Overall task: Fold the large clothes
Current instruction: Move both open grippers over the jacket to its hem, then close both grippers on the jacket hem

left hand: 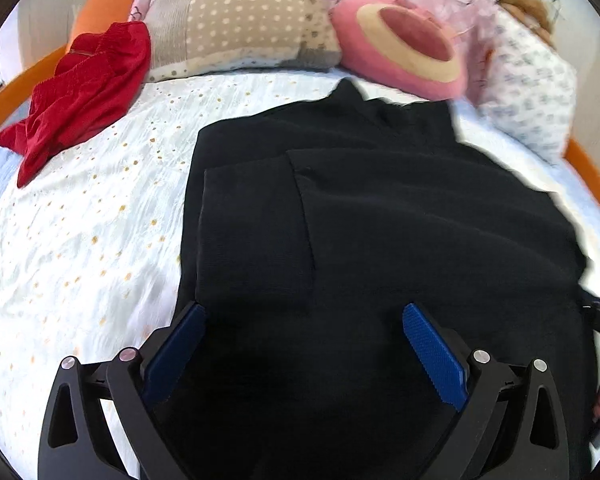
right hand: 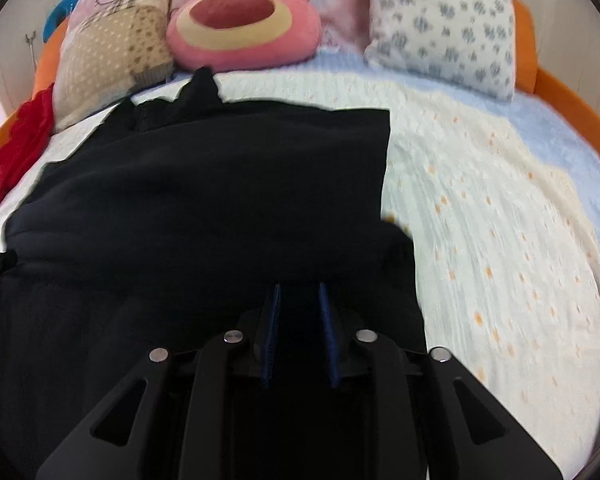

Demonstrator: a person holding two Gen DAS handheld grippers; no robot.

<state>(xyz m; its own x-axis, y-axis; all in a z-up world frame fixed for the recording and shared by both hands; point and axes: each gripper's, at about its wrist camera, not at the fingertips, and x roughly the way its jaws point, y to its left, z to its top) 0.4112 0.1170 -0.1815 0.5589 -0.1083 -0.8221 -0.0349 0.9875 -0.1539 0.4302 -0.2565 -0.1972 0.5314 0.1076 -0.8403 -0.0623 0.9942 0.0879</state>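
Note:
A large black garment [left hand: 372,208] lies spread on the white bedspread [left hand: 80,240], with a sleeve folded over its left side. My left gripper [left hand: 304,312] hovers over its near part, jaws wide open and empty. In the right wrist view the black garment [right hand: 204,176] fills the left and centre. My right gripper [right hand: 299,292] sits at its near edge with blue pads [right hand: 275,312] a narrow gap apart; black cloth shows between them, and the dark fabric hides whether it is pinched.
A red garment [left hand: 80,92] lies crumpled at the far left of the bed. A beige dotted pillow [left hand: 236,20], a pink bear cushion [right hand: 244,20] and a white patterned pillow [right hand: 444,20] line the headboard. The orange bed frame [right hand: 560,92] rims the mattress.

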